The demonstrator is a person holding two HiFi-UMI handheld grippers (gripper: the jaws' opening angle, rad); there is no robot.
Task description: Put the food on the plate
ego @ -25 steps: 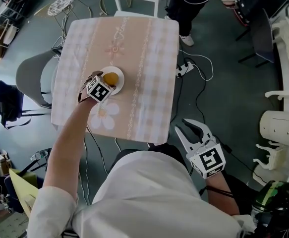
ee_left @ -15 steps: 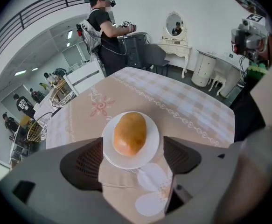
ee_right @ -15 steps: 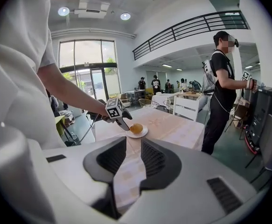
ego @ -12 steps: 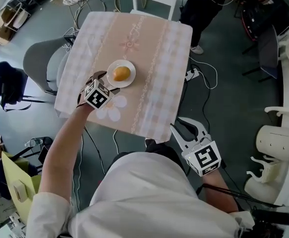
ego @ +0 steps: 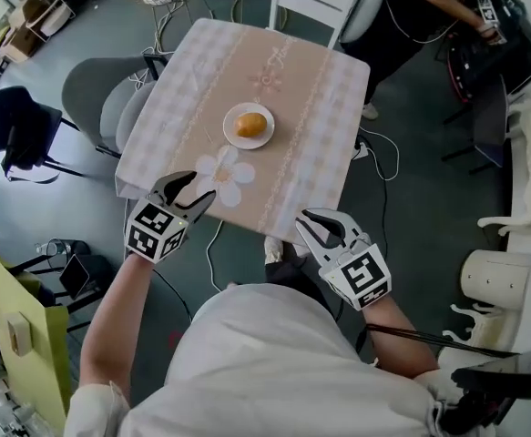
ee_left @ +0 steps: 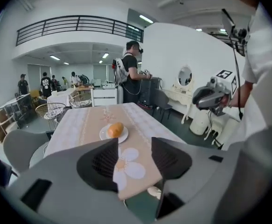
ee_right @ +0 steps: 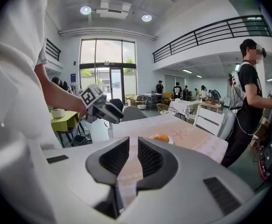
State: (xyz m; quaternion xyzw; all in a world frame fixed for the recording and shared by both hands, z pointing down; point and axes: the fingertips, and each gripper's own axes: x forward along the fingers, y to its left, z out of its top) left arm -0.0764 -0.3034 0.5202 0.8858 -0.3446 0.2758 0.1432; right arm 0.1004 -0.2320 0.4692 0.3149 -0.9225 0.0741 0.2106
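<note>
left gripper (ego: 190, 191) is hovering at the table's (ego: 306, 80) near left edge, jaws closing with nothing between them | food (ego: 251, 124) is sitting on the plate (ego: 231, 137) mid-table | right gripper (ego: 323, 228) is hanging by the near right corner, jaws closing, empty

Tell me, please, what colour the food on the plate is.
Orange-yellow; the food shows best in the head view.

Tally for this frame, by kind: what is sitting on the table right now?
Plate: 1
Orange food item, lying on the plate: 1
Total: 2
</note>
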